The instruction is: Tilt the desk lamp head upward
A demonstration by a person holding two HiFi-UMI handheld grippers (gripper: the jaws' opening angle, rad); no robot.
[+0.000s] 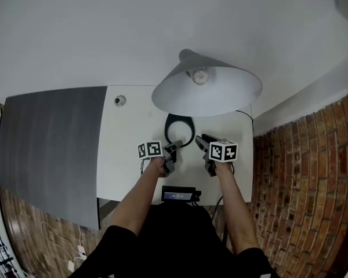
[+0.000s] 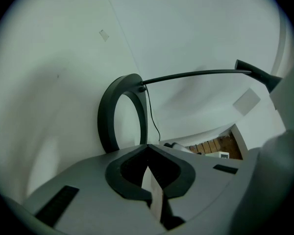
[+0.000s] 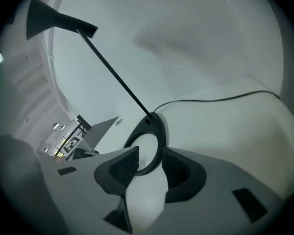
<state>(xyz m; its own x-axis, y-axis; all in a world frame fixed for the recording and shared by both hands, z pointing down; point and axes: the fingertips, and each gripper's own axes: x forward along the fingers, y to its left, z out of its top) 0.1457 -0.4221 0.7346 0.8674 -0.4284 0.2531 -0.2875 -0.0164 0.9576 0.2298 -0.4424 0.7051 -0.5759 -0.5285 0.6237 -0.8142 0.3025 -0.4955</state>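
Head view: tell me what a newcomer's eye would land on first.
The big white lamp shade with its bare bulb dominates, looming above the white desk. Just below it, the lamp's dark ring base sits on the desk. The shut left gripper and the open right gripper flank the base, both empty.

A white surface (image 1: pixel 127 155) stood against a plain white wall (image 1: pixel 104 33). Near its far left corner sat a small round fitting (image 1: pixel 120 101). A dark grey panel (image 1: pixel 52 149) lay just beside the surface's left edge. At the near edge, a small black device (image 1: pixel 178 194) showed a bluish display. Red-brown brickwork (image 1: pixel 301 190) filled the right side, and thin white cables (image 1: pixel 64 239) trailed over more brickwork at lower left.
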